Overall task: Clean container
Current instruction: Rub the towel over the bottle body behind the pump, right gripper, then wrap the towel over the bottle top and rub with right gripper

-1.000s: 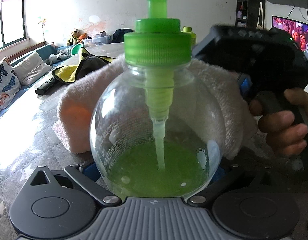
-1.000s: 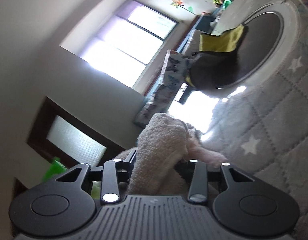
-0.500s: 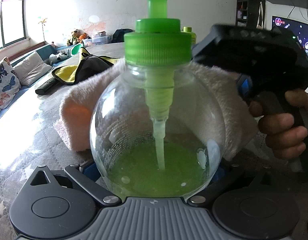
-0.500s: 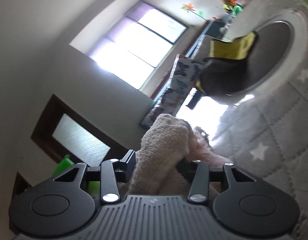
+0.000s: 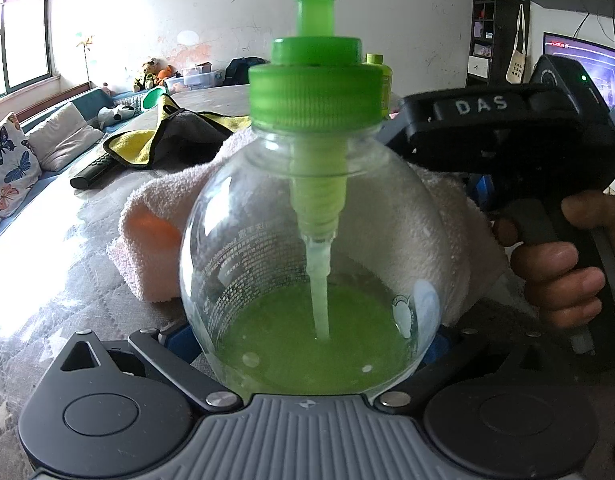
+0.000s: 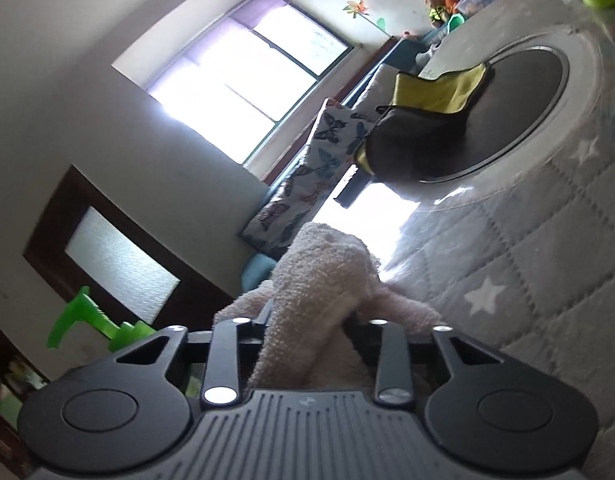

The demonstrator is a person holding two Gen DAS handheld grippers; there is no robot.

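Note:
A clear round pump bottle (image 5: 311,248) with a green cap (image 5: 315,88) and green liquid in its bottom stands upright on the table. My left gripper (image 5: 311,340) is shut on its lower body, and the bottle hides the fingertips. A pink towel (image 5: 159,240) wraps around the bottle's far side. To the right, a hand (image 5: 559,276) holds my right gripper's black body (image 5: 507,140). In the right wrist view, my right gripper (image 6: 307,320) is rolled on its side, jaws closing on a bunch of the towel (image 6: 319,280). The green pump head (image 6: 83,316) shows at lower left.
A yellow and dark cloth (image 5: 175,140) and a black remote (image 5: 95,170) lie farther back on the quilted star-patterned cover (image 6: 547,280). A round dark turntable (image 6: 527,92) sits mid-table, a small green bottle (image 5: 379,80) behind it. Butterfly cushions (image 5: 11,168) line the left; a TV (image 5: 587,60) is at right.
My right gripper has turned a little and its fingers have drawn tighter around the towel. The bottle and my left gripper have not moved.

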